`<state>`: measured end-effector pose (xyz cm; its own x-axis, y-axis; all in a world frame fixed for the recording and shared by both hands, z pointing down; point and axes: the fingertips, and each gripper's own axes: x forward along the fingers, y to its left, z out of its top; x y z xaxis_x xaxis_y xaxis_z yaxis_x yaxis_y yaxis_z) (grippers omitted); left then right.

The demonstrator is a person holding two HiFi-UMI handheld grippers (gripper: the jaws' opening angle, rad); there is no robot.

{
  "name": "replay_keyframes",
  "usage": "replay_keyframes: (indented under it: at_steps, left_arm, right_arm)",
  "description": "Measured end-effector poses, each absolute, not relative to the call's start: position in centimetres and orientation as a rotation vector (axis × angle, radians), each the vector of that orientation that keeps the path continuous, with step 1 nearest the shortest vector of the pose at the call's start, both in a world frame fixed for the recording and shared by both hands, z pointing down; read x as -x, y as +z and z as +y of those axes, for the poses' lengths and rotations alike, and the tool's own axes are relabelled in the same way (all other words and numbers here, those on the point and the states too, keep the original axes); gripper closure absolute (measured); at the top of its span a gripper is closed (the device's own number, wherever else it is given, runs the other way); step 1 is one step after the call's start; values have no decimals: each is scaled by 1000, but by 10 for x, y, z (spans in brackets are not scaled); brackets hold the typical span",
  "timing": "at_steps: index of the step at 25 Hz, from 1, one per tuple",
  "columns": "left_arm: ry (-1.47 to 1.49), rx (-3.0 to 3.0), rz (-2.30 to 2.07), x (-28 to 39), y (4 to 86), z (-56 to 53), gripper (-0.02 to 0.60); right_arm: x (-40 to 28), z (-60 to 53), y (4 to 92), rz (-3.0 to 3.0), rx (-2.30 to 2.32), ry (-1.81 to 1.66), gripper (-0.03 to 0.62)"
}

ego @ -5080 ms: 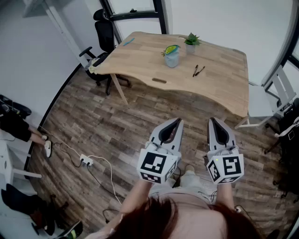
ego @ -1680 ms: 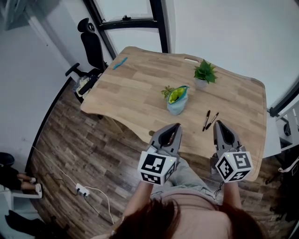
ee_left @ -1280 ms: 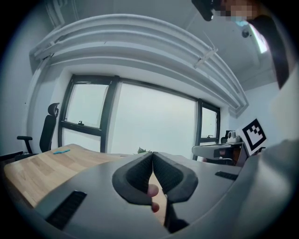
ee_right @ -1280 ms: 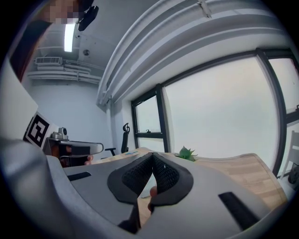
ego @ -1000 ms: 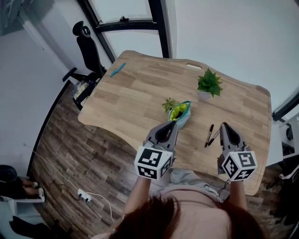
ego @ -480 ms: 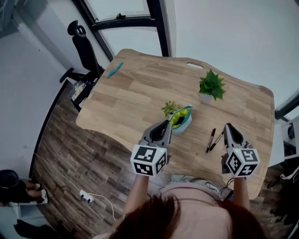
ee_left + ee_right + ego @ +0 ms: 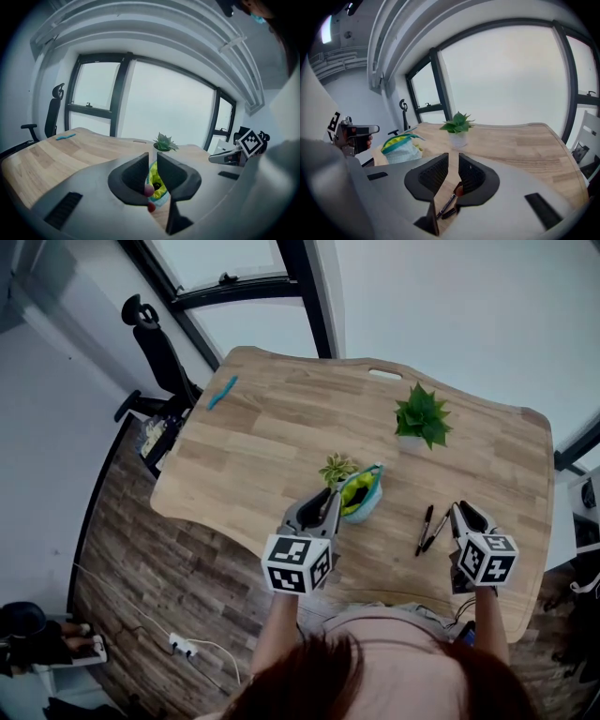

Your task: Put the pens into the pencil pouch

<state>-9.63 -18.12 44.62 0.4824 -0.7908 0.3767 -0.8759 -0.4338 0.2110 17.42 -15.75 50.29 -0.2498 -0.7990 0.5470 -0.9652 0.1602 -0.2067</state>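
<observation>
Both tongs have come lower over the worktop (image 7: 272, 442). The right tongs (image 7: 459, 512) have just been opening and stand spread, empty, just right of the two pens (image 7: 427, 529). The left tongs (image 7: 326, 502), slightly apart and empty, are now close by the pencil pouch (image 7: 364, 498), left of the pens.

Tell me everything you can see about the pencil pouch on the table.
The pencil pouch is a small, soft-looking pale blue bag with a teal rim and yellow-green lining. It stands upright on the wooden table with its mouth open upward. In the head view a small plant sits close at its left, and two pens lie apart to its right. The left gripper is right beside it; contact cannot be told.
</observation>
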Motion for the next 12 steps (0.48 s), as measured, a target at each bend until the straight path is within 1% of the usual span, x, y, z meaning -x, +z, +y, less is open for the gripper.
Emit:
replay_keyframes:
  at_steps: [5, 12]
  left_arm:
    - [369, -2331, -1335, 96, 465, -191, 504]
    - [462, -2281, -1267, 95, 493, -200, 482]
  right_arm:
    - [-187, -157, 538, -2043, -1676, 842, 517]
    - [-198, -154, 586, -1904, -1649, 966, 499]
